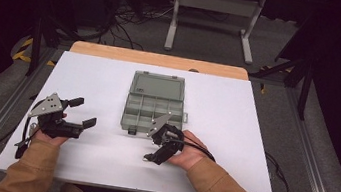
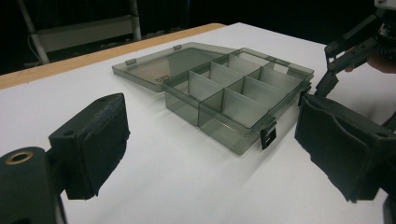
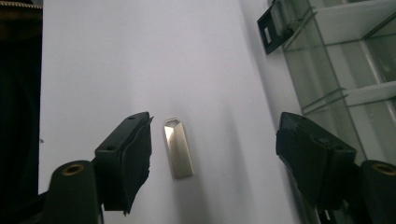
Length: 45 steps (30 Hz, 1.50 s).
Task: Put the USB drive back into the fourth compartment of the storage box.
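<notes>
One open box (image 1: pixel 154 105) lies on the table (image 1: pixel 234 130), split into eight compartments. One metal stick (image 3: pixel 178 147) lies beside it. Two tools are there: left tool (image 1: pixel 83 112), right tool (image 1: pixel 148 157).

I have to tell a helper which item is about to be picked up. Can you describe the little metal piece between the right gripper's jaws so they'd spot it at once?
Start at the white table and find the open grey translucent plastic compartment box. Just off its near edge, the right gripper hangs with its jaws open astride a small flat silver metal piece on the tabletop. It is the one shiny thing there, oblong with one angled, pointed end.
</notes>
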### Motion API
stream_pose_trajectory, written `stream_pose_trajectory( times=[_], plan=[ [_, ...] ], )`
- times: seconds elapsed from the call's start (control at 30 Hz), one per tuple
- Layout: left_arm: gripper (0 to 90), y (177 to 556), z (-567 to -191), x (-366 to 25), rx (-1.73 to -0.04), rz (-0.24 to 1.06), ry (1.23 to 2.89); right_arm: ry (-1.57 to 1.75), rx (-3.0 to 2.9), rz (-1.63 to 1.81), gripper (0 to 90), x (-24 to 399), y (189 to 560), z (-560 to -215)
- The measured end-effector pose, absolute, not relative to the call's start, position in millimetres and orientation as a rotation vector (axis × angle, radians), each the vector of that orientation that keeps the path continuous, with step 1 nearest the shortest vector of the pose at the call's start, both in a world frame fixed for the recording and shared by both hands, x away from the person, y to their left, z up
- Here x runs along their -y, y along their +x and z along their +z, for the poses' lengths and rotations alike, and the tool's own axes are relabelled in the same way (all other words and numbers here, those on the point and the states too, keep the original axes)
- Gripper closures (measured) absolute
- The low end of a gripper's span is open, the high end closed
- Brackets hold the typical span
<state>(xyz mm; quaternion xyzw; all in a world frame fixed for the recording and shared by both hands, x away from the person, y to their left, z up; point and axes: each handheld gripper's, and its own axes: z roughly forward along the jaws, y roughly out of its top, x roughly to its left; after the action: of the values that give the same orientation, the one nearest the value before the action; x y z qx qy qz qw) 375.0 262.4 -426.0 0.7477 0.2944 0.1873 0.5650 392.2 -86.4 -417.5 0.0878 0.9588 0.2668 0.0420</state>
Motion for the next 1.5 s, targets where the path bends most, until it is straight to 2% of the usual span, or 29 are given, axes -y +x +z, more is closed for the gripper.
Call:
stream_pose_trajectory(
  times=[0.5,1.23,1.37,1.5],
  plan=[
    [10.8,375,-426,-262,-0.69,0.443,1.76,0.242,-2.989,0.721,38.1,80,385,-427],
    [10.9,374,-426,-262,-0.683,0.446,1.759,0.157,-3.02,0.635,74.4,74,378,-433],
    [10.8,374,-426,-262,-0.681,0.444,1.76,0.146,-3.043,0.638,78.8,74,377,-433],
    [10.9,374,-426,-261,-0.681,0.445,1.759,0.149,-3.041,0.631,79.1,74,378,-433]
  ],
)
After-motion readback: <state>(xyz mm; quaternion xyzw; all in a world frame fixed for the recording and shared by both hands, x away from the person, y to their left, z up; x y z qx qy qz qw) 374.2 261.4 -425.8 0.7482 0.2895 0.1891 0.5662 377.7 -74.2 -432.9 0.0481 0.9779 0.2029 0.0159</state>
